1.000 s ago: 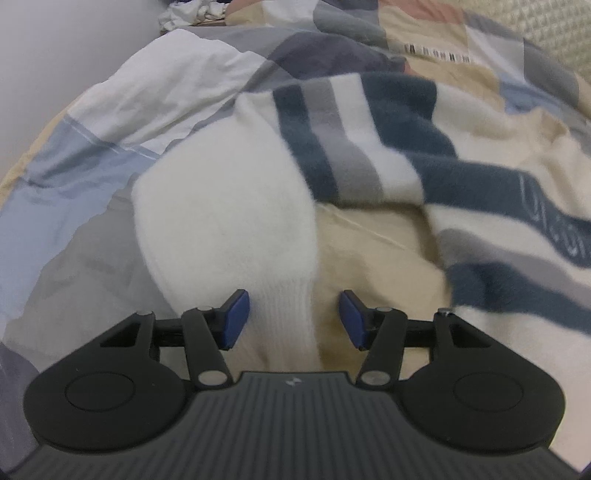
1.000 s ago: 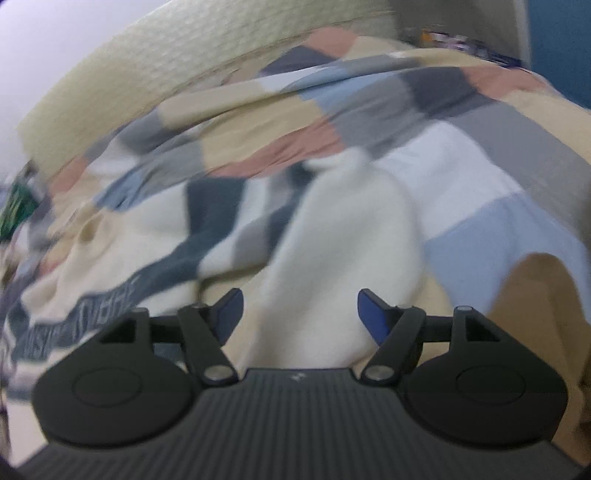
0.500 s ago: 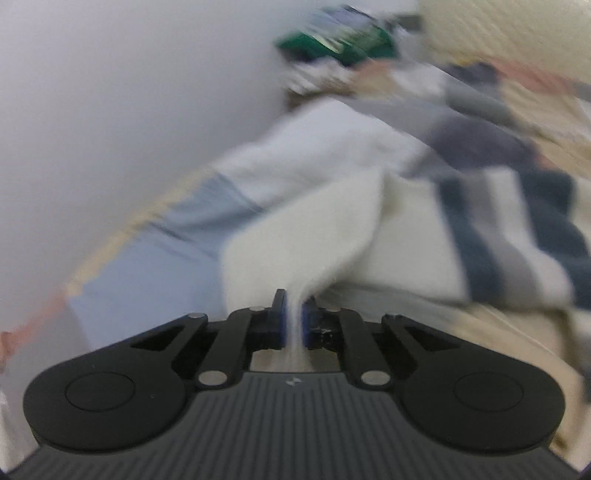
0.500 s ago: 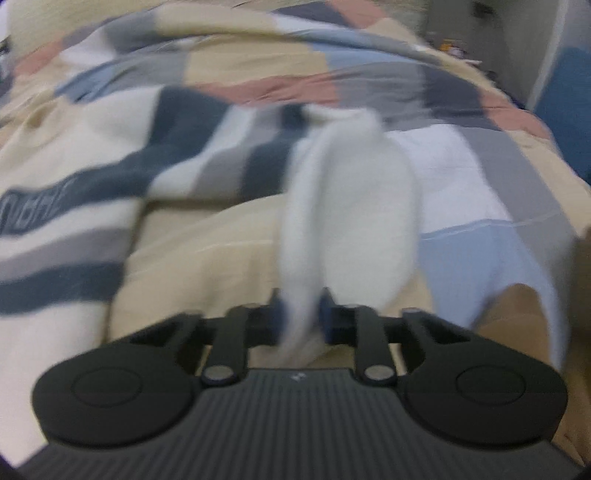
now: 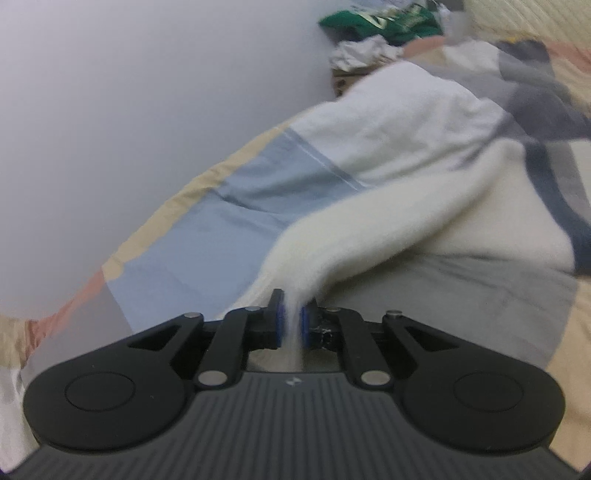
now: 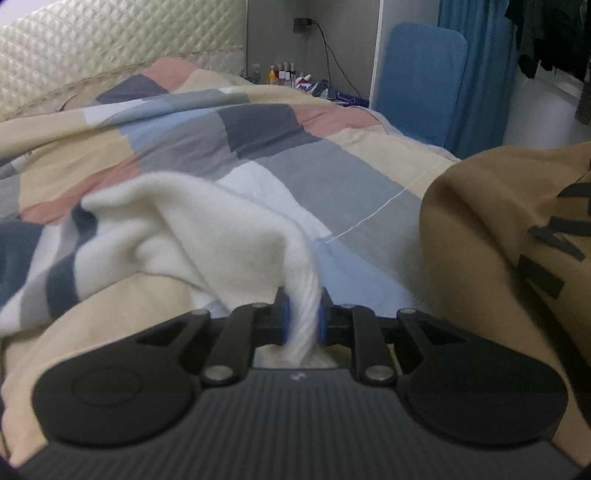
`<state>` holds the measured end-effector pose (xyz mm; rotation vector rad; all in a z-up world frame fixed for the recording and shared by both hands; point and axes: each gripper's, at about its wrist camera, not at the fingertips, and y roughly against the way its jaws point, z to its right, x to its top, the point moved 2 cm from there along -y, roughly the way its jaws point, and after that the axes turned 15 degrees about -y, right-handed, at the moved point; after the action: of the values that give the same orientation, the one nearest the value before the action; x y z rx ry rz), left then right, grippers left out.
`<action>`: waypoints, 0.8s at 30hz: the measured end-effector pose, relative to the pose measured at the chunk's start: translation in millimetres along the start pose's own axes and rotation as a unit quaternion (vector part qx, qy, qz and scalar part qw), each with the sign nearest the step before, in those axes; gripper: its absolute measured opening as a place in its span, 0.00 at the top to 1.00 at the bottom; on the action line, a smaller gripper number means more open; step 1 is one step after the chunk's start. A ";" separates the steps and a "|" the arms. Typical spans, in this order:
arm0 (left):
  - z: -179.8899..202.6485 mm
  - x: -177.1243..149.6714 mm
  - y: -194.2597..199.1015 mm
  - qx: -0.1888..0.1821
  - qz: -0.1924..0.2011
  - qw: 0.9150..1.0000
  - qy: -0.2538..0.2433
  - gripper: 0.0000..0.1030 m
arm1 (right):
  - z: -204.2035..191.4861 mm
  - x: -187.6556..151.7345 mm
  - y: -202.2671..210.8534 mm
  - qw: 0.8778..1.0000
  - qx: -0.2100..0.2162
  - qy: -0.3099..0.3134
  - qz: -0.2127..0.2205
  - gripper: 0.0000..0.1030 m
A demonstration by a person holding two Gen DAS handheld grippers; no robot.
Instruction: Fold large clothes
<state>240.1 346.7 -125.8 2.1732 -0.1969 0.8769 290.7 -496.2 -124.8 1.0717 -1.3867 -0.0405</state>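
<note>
A fluffy cream sweater with navy and grey stripes [image 5: 424, 218] lies on a patchwork bed cover [image 5: 229, 221]. My left gripper [image 5: 291, 325] is shut on the cuff of its left sleeve, which stretches up and right to the body. My right gripper [image 6: 301, 321] is shut on the ribbed cuff of the other sleeve [image 6: 221, 236], pulled away from the striped body at the left of the right wrist view. The sweater's body is mostly out of view.
A grey wall [image 5: 129, 110] runs along the bed's left side, with a heap of green and white clothes [image 5: 376, 26] at the far end. A quilted headboard [image 6: 110, 55], a bedside shelf with bottles [image 6: 284, 74], blue curtain [image 6: 469, 74] and a tan garment [image 6: 498, 240] show on the right.
Both grippers closed on the sleeve cuffs and have drawn them outward, the left toward the wall, the right toward the bed's open side. The sleeves are now stretched.
</note>
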 end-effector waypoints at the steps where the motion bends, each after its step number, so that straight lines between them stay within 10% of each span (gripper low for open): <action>1: 2.8 0.1 1.6 -0.009 -0.004 1.000 0.000 0.79 | -2.0 0.0 2.3 1.000 0.003 0.001 -0.001 0.77; 5: 8.5 -3.2 20.9 -0.084 -0.019 0.996 0.032 0.34 | -10.2 2.6 11.0 0.999 0.040 -0.009 -0.003 0.35; 17: 80.3 7.6 155.4 -0.260 0.066 0.961 -0.069 0.34 | -45.9 6.0 96.7 0.983 0.181 0.021 0.020 0.35; 24: 86.1 -16.8 204.9 -0.356 0.060 0.932 -0.040 0.34 | -71.8 -16.1 145.0 0.945 0.318 0.068 -0.033 0.35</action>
<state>191.6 141.7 -53.3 1.5224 -0.5964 0.6439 264.0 -364.2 -33.8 1.6194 -1.2618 0.4536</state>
